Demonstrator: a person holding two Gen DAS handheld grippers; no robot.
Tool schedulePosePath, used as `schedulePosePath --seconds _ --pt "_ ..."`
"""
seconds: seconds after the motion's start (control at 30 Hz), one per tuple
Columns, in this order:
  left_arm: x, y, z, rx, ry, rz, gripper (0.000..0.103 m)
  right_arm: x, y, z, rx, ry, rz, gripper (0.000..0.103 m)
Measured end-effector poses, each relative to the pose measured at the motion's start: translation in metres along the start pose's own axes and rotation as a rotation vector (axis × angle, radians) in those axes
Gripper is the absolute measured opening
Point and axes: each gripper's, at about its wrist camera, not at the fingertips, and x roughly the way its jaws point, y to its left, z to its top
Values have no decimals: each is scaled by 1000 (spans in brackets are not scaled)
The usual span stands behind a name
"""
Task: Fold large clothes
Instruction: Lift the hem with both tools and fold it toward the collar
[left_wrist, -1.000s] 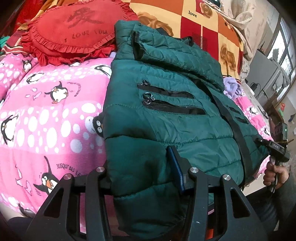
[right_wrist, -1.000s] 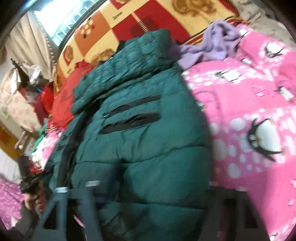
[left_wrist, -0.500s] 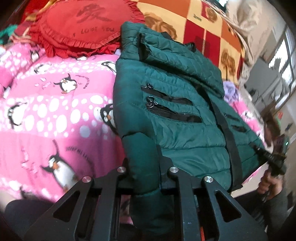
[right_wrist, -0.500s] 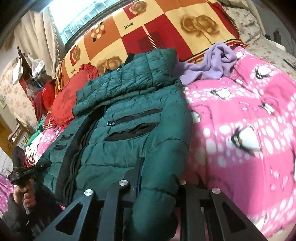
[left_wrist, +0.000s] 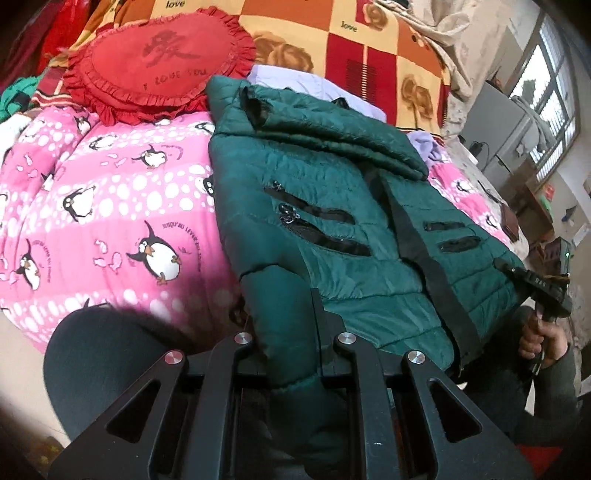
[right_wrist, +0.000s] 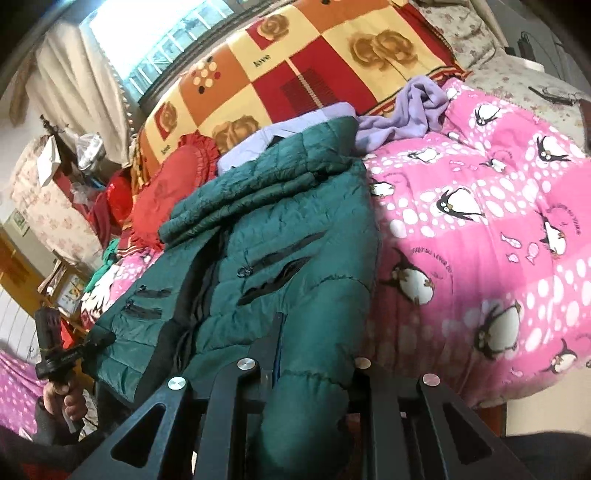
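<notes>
I see the green padded jacket (left_wrist: 332, 229) lying front side up on the pink penguin blanket (left_wrist: 110, 206), and I take the jacket as my landmark. My left gripper (left_wrist: 286, 332) is clamped on the jacket's near corner on its left side — the puffy fabric is squeezed between the two black fingers and hangs down over the tool body. My right gripper (right_wrist: 314, 354) is clamped the same way on the other near corner; the fabric bulges between its fingers.

In the left view, the right tool is visible at the far right edge of the jacket, with a hand (left_wrist: 543, 339) around its handle. In the right view, the left tool shows at the jacket's left edge, a hand (right_wrist: 62, 398) gripping it.

Beyond the jacket's collar lies a pale lilac garment (right_wrist: 413, 107), touching the collar end. A red frilled cushion (left_wrist: 159, 62) sits beside the jacket's upper part, on the left. Behind both there is a red and orange checked blanket (right_wrist: 295, 62) — it carries the word "love".
</notes>
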Motion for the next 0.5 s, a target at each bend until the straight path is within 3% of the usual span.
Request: schedulePosePath --seconds 0.17,0.33,0.5 --pt "-20 -5 -6 9 -32 -34 12 -20 3 -5 11 -27 24 17" --pt "-22 2 4 -46 -71 -62 12 -21 -1 1 28 -41 43 17" --pt "-37 0 30 -125 -189 -81 12 -26 -1 25 38 -105 51 17"
